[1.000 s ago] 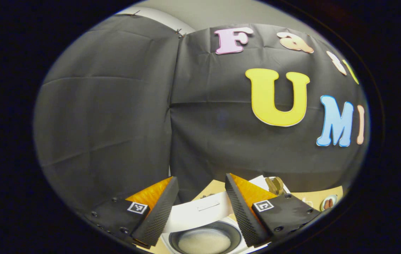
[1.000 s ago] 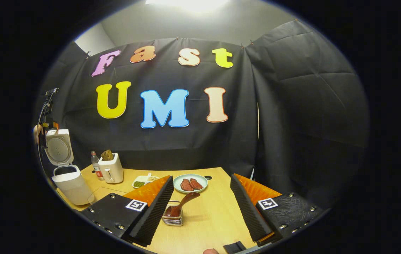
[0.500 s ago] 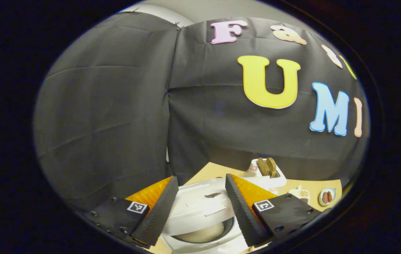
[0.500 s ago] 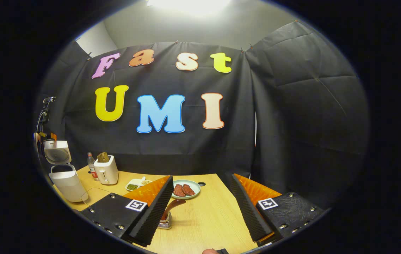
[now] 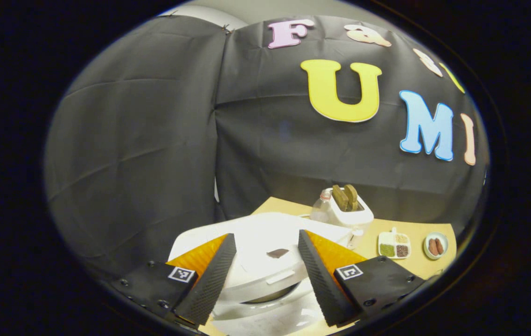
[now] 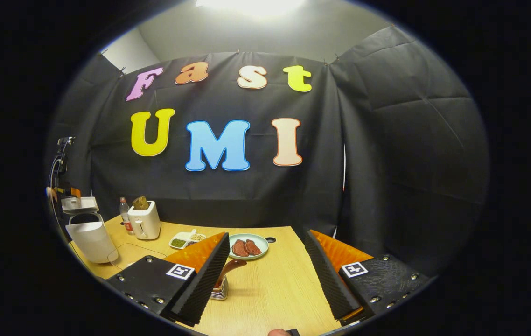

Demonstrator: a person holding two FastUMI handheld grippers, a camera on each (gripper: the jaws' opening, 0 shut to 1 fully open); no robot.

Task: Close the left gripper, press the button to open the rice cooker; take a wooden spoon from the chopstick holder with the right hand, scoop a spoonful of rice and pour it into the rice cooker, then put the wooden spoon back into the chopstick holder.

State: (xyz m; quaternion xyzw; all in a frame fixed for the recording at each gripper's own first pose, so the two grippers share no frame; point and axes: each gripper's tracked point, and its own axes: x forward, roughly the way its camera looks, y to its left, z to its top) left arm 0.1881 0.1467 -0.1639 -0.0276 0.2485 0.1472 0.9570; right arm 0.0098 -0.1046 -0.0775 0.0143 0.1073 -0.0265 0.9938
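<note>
Left gripper [image 5: 265,275] released, fingers spread over rice cooker [image 5: 258,261] lid — lid nearly down. Right gripper [image 6: 265,275] released above table [image 6: 275,298]; wooden spoon [image 6: 230,269] in holder [image 6: 219,293] near its left finger.

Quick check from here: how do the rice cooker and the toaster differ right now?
The rice cooker is the bigger one and stands at the table's left edge; the toaster is smaller and sits nearer the back wall. The cooker's lid is partly lowered with a gap under it; the toaster has no lid, and brown slices stick out of its top. Both are white and upright.
</note>
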